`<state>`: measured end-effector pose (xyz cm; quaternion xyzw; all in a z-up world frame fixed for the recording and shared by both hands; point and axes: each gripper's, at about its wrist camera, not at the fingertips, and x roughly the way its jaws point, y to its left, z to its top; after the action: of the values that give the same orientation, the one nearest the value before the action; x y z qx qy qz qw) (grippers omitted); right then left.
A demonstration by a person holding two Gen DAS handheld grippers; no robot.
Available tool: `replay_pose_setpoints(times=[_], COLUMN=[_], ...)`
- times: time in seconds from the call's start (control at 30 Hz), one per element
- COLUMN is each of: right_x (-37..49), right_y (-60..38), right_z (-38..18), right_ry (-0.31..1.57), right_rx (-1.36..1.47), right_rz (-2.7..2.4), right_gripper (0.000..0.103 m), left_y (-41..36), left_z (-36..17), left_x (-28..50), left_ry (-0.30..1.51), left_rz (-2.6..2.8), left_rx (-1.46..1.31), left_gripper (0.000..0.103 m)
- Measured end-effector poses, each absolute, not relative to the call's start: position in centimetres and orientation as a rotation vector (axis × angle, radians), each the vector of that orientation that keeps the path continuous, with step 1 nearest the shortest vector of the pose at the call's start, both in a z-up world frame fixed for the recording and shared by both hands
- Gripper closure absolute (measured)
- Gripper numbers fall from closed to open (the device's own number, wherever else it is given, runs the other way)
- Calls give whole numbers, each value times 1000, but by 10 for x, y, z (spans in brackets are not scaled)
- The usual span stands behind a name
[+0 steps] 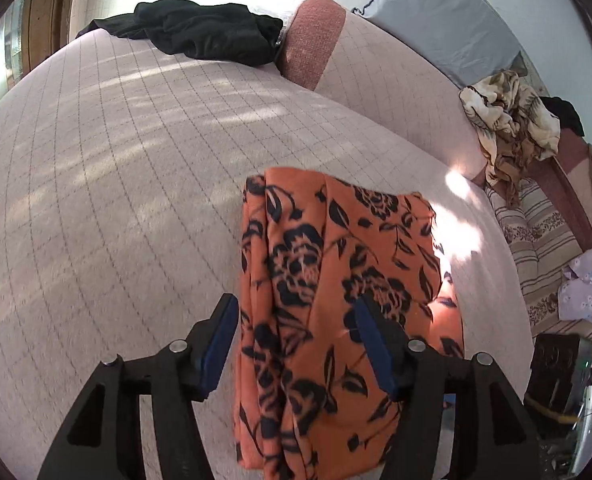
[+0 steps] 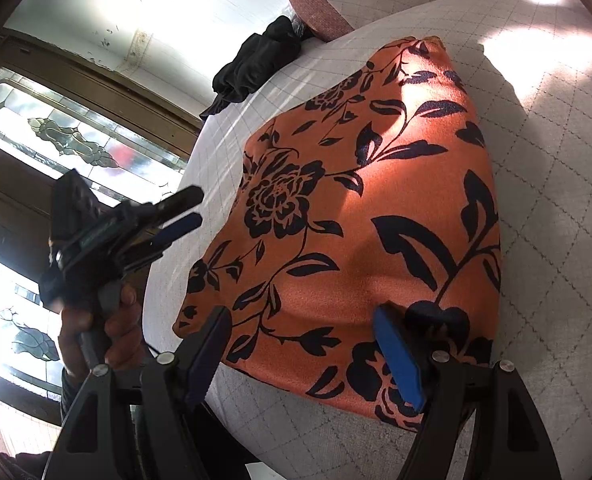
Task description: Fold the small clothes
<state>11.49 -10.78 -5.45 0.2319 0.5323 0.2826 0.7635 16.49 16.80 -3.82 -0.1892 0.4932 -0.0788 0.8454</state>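
An orange garment with a black flower print [image 1: 336,300] lies folded on the pale checked bed cover [image 1: 116,180]. It also shows in the right wrist view [image 2: 356,220] as a flat folded shape. My left gripper [image 1: 292,340] is open above its near end, holding nothing. My right gripper [image 2: 302,348] is open over the garment's near edge, holding nothing. The left gripper also shows in the right wrist view [image 2: 186,210], held in a hand off the left side of the bed, its fingers apart.
A black garment [image 1: 200,32] lies at the far end of the bed by a reddish cushion [image 1: 312,40]. A crumpled beige floral cloth [image 1: 508,120], a striped cushion [image 1: 544,248] and a lilac cloth [image 1: 588,288] sit to the right. A glazed wooden door [image 2: 68,136] stands left.
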Motion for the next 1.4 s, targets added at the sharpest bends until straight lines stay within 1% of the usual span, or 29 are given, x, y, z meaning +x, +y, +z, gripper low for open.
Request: replay_pose_setpoints(times=[0.03,0.07,0.1,0.13,0.2,0.33,0.5,0.57,0.63,0.73,0.8,0.9,1.0,1.2,1.23,1.33,1.4], right_x=[115,115,116,117,119,119,99,84,69,53,51,56,74,137,148,178,191], right_y=[-108,-108,-108,-108,-107,-107,-113,-115,-120,-138,-157,-184,-198,-200,-198,-191,-182], right_z=[-55,-55,-55,-55,-56,-51,-37,-27,-20,-17,-20,-29,-34,-55,-61,-84,-94], right_ry=[1158,1159,1162,1167,1181,1191,1152,1120,1100,1088,1086,1092,1092,1117,1121,1172,1179], right_rx=[502,498,496,497,497,506,534,505,468,486,527,610,665,730,728,740,762], right_rz=[613,612,610,610,608,587,563,568,560,539,505,447,444,455,447,425,444], right_gripper=[26,26,26,26,26,26,26,26,26,26,26,26,25,24,23,22,21], left_y=[165,167,171,178,185,179,170,166,162,156,153,155,162,176,179,181,173], left_z=[-48,-62,-79,-88,-76,-35,-27,-31,-32,-32,-29,-27,-30,-56,-62,-79,-87], left_x=[158,154,152,148,144,122,85,73,64,67,74,94,119,164,170,183,187], left_ry=[1055,1096,1134,1129,1119,1022,1009,1007,1005,1005,992,979,981,1053,1067,1112,1133], left_rz=[-147,-116,-114,-127,-103,-94,-66,-52,-43,-60,-70,-77,-125,-193,-191,-206,-218], left_rx=[-385,-376,-407,-475,-526,-460,-429,-421,-404,-382,-364,-346,-399,-479,-502,-562,-525], left_gripper=[41,45,52,52,54,55,53,48,37,28,26,25,25,25,25,25,26])
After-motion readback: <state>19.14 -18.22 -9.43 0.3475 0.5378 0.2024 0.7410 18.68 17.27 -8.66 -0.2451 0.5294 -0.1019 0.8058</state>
